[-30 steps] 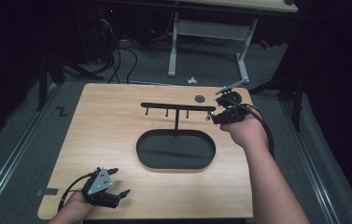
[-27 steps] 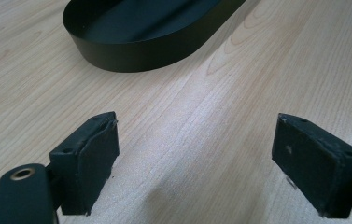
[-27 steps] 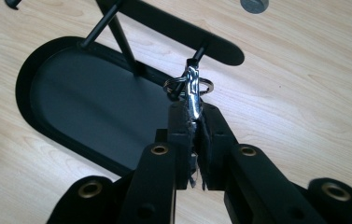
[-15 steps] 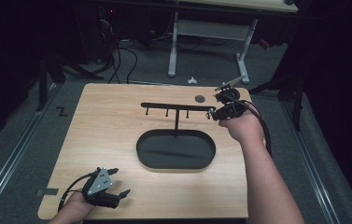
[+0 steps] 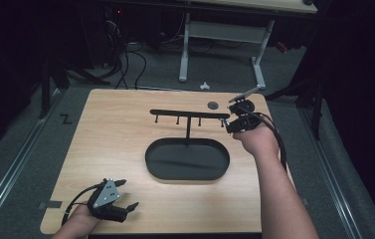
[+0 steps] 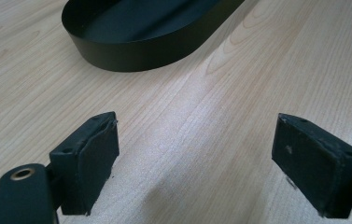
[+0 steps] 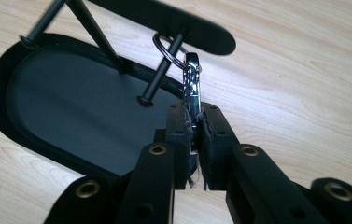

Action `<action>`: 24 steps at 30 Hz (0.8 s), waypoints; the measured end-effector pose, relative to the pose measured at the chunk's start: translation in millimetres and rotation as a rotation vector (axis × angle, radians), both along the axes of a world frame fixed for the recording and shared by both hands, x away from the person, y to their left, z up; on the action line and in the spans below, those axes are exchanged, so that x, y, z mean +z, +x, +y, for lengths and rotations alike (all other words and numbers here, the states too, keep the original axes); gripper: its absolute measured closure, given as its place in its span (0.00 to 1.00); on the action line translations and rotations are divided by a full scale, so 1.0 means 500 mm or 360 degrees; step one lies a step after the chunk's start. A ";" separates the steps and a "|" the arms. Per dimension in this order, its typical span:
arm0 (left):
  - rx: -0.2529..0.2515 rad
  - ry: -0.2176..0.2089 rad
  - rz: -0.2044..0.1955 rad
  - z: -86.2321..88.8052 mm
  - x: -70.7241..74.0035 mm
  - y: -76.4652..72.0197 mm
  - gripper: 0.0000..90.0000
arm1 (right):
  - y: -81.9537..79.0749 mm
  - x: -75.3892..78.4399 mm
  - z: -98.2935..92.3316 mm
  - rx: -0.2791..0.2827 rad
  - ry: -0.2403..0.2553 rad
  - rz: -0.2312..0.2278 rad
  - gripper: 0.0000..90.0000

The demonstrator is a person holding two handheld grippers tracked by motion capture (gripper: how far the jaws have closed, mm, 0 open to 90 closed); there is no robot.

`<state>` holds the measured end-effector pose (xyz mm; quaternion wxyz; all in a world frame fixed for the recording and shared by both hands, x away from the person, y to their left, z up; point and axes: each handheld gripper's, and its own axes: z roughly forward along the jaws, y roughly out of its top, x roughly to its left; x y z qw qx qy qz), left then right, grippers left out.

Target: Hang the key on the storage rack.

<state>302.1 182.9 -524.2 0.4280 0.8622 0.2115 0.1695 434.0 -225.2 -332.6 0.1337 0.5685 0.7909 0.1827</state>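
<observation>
Right gripper (image 7: 193, 122) is clamped on a metal clip (image 7: 192, 86), at the right end of the rack (image 5: 190, 114). The clip's ring (image 7: 164, 46) sits around the rack's end peg (image 7: 162, 70), under the crossbar. The rack's post stands in the black oval tray (image 5: 187, 160), mid-table (image 5: 125, 149).

Left gripper (image 5: 125, 196) rests near the tray's front-left, at the table's near edge. Jaws wide, nothing between them; pads (image 6: 89, 154) hover over bare wood just short of the tray wall.
</observation>
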 end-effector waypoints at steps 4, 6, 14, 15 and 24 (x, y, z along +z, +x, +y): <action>0.0000 0.0001 -0.0001 0.000 0.000 0.000 0.17 | 0.000 -0.008 -0.001 -0.0002 -0.0011 0.0009 0.88; -0.0001 0.0004 0.0002 0.000 0.000 0.000 0.17 | 0.000 -0.011 0.000 -0.0001 -0.0010 0.0015 0.87; -0.0004 0.0006 0.0002 0.000 0.000 -0.001 0.17 | -0.006 -0.021 0.000 0.0012 -0.0007 0.0024 0.85; -0.0003 0.0006 0.0002 0.000 0.000 -0.001 0.17 | -0.007 -0.021 0.001 0.0011 -0.0004 0.0027 0.85; -0.0002 0.0007 0.0002 0.000 0.000 -0.001 0.17 | -0.011 -0.031 -0.002 0.0006 0.0010 0.0038 0.81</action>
